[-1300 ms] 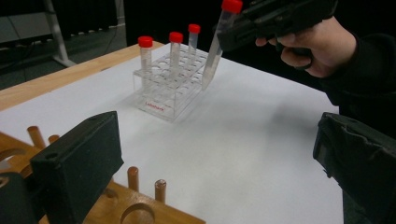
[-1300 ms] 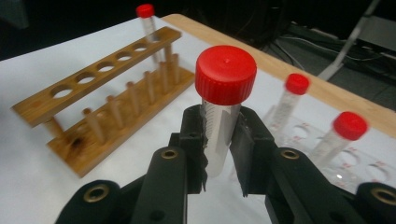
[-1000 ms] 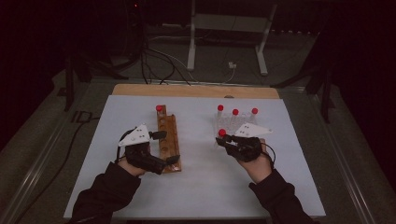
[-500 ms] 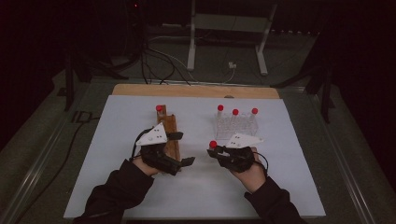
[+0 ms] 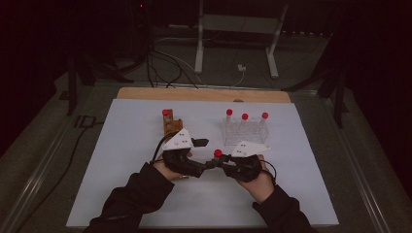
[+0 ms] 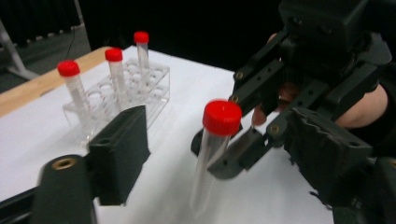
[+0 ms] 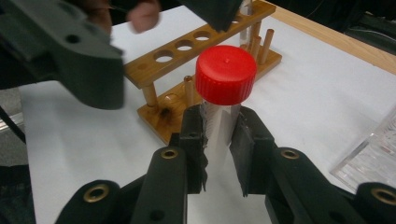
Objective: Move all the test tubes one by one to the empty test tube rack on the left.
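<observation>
The right hand-held gripper (image 7: 219, 154) pinches a clear plastic tube with a red screw cap (image 7: 225, 77) just below the cap, upright above the white desk (image 5: 121, 145). The left hand-held gripper (image 6: 210, 154) sits right alongside, its jaws spread either side of the tube, just closing in, pads not yet touching. The wooden rack (image 7: 187, 56) stands behind.

From above our side, we look forward and down over the whole table (image 5: 121, 145). Our two close views ride the hand-held grippers and face each other low across it, both sharing the red-capped tube (image 6: 219, 140) (image 7: 225, 93).
</observation>
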`<state>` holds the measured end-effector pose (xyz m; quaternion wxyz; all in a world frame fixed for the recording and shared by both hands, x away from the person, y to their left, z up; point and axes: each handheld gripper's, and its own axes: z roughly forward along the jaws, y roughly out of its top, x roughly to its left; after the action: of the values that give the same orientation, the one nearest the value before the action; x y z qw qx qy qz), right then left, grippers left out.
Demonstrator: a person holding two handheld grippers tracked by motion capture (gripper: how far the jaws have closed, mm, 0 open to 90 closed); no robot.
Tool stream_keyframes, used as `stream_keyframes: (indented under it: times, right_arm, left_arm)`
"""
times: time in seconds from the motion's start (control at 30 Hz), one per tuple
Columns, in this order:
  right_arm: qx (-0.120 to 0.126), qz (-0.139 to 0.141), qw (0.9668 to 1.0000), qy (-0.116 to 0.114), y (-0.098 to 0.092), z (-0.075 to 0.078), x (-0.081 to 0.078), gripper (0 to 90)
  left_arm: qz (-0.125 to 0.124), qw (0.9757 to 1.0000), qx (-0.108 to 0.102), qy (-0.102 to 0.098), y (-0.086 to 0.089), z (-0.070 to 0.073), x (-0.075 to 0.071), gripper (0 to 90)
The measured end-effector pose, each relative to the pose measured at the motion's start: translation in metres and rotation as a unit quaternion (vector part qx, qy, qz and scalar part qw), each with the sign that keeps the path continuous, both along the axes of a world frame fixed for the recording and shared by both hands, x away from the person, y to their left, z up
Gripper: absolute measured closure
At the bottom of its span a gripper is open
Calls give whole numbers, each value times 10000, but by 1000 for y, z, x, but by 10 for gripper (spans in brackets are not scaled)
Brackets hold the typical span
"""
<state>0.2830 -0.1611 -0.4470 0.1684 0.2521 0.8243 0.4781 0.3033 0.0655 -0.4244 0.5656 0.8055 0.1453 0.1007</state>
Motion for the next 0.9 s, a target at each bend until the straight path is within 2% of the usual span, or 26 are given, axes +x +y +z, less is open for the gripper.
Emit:
stream_keyframes:
  times: [0.3,0.67,0.9]
  right_arm:
    - [-10,19,10000,22,0,-1,0,751]
    - [-28,12,10000,19,-1,-1,0,751]
    - [-18,18,10000,57,-1,-3,0,750]
  left_arm:
    - [-5,9997,201,-167,-12,-1,1,405]
    - [-162,9995,262,-115,-16,-5,4,696]
    - [-188,9990,372,-129,-16,-4,5,716]
